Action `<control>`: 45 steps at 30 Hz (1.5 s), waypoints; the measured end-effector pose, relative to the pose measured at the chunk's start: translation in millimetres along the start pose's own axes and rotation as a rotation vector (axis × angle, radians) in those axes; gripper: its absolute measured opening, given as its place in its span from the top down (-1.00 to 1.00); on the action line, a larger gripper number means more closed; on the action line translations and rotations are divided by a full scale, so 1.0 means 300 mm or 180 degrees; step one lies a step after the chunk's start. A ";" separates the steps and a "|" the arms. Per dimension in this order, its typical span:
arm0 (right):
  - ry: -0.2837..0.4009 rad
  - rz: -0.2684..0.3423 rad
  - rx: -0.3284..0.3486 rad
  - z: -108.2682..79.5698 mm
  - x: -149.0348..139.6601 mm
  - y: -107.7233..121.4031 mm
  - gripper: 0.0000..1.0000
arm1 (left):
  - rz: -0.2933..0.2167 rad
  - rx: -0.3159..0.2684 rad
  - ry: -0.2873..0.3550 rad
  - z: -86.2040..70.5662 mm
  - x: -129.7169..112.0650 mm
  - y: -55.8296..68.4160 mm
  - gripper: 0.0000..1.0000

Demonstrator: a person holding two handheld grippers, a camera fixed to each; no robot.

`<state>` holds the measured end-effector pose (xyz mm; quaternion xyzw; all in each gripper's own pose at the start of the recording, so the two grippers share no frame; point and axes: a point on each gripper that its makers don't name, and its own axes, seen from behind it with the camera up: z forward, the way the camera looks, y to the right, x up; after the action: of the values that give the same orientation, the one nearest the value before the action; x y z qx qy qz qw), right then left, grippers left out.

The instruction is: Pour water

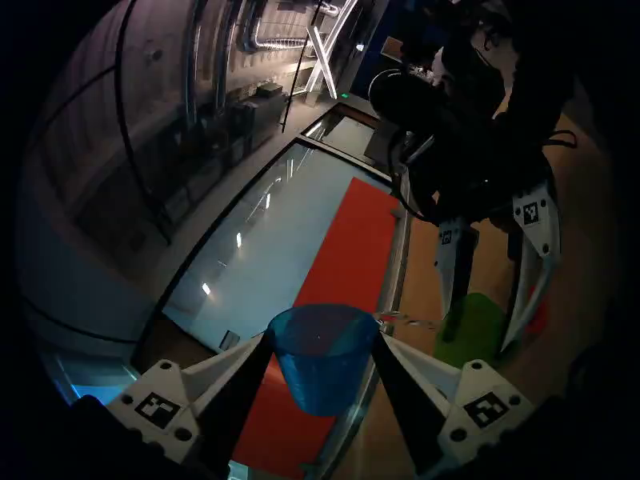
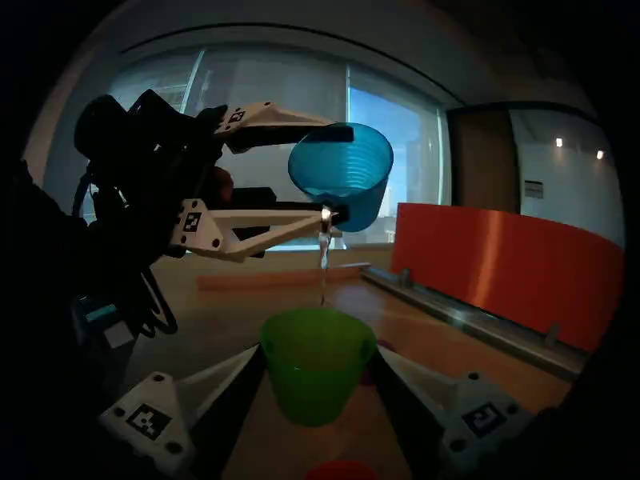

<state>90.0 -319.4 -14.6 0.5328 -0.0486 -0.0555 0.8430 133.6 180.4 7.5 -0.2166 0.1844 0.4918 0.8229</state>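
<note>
pour in hand | blue cup (image 2: 342,180) clamped in left gripper (image 2: 339,172), tipped, lip directly above green cup (image 2: 318,376); right gripper (image 2: 318,352) clamps that; water stream (image 2: 323,264) drops in

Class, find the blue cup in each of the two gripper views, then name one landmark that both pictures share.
Left gripper view: the blue cup is at bottom centre, close to the camera.
Right gripper view: the blue cup is at upper centre, tipped, with water running from its rim.
Shared landmark: the orange panel, mid-picture in the left gripper view and at the right in the right gripper view.
</note>
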 end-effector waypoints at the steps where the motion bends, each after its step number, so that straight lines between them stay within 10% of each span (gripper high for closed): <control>1: 0.0002 -0.0001 -0.0001 0.000 0.001 0.000 -0.80 | 0.0012 0.0003 0.0004 0.000 0.001 0.000 -0.74; 45: 0.0013 -0.0069 -0.0037 -0.008 0.022 0.010 -0.80 | 0.0528 -0.0012 0.0038 -0.013 0.043 -0.018 -0.74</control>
<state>97.0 -316.9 -12.6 0.5285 -0.0408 -0.0639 0.8455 143.9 185.4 -1.4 -0.2051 0.2057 0.5574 0.7778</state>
